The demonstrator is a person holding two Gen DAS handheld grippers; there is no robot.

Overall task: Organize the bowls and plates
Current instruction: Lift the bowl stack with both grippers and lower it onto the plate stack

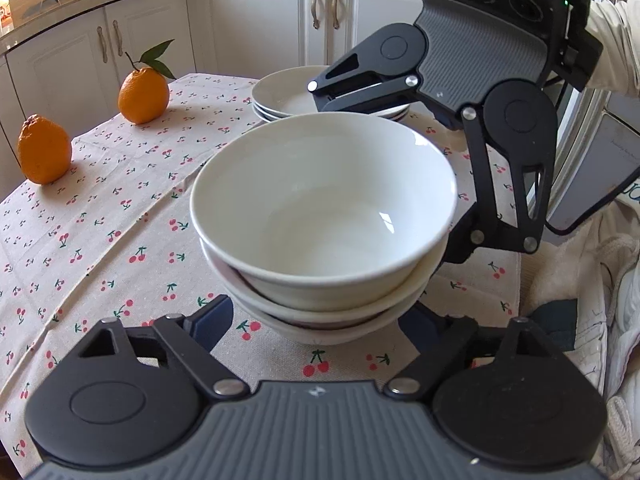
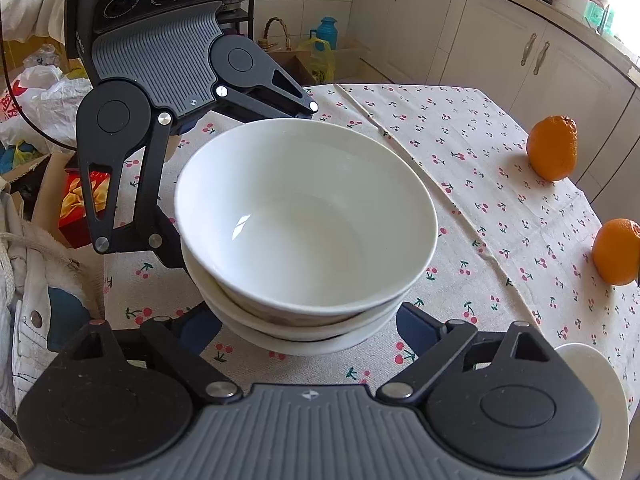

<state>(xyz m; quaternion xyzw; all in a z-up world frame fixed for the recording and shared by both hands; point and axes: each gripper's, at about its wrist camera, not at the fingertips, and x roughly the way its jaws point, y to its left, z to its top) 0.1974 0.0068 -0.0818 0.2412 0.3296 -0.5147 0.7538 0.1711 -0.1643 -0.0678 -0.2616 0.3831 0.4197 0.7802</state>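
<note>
Beside the stacked bowls (image 1: 324,236): plates (image 1: 280,98), two oranges (image 1: 143,96).

We see two oranges (image 1: 143,96) (image 1: 44,150) on the cherry-print tablecloth (image 1: 100,240) at upper left, white cabinets (image 1: 256,20) behind them.

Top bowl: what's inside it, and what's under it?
The top bowl is empty. Under it, two more white bowls are nested on the cherry-print tablecloth. Their insides are covered, so I cannot tell if they hold anything.
</note>
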